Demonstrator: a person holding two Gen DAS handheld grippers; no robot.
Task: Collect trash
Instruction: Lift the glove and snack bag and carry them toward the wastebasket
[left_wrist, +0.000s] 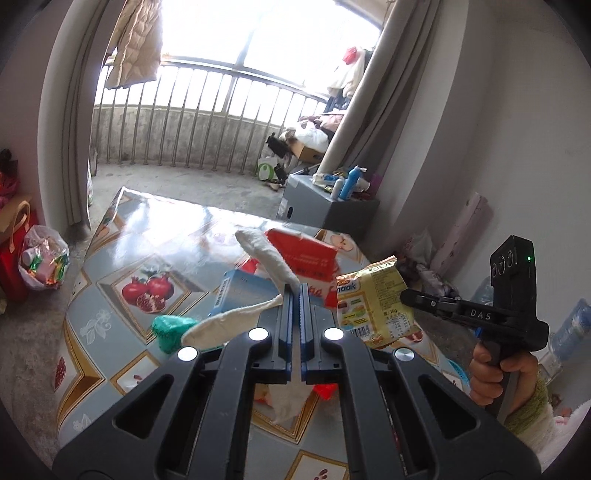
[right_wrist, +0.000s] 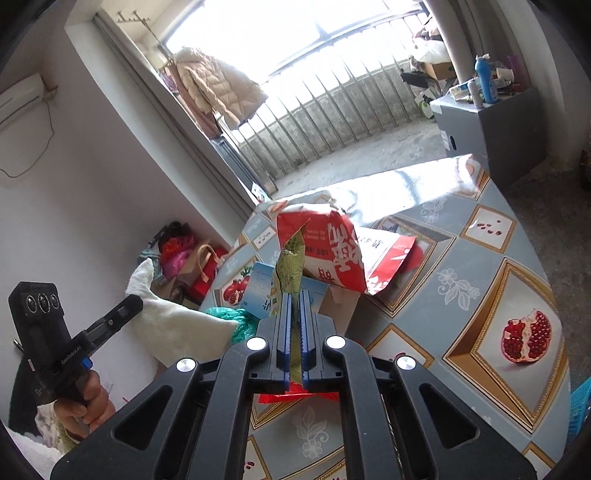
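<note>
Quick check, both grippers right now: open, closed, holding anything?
Left gripper: closed on a white cloth, lifted above the table.
Right gripper: closed on a yellow snack wrapper, also held up off the table.

The left wrist camera is sitting just behind the left claw (left_wrist: 295, 295), looking along its fingers over the counter (left_wrist: 110, 266) toward the balcony railing (left_wrist: 207, 122). The right wrist camera is riding behind the right claw (right_wrist: 294, 301), tilted, facing the same railing (right_wrist: 332, 107). Both are hovering close above the counter (right_wrist: 461, 251), sharing the red bag (left_wrist: 306, 254) ahead (right_wrist: 325, 243), and each is catching the other claw at its side.
</note>
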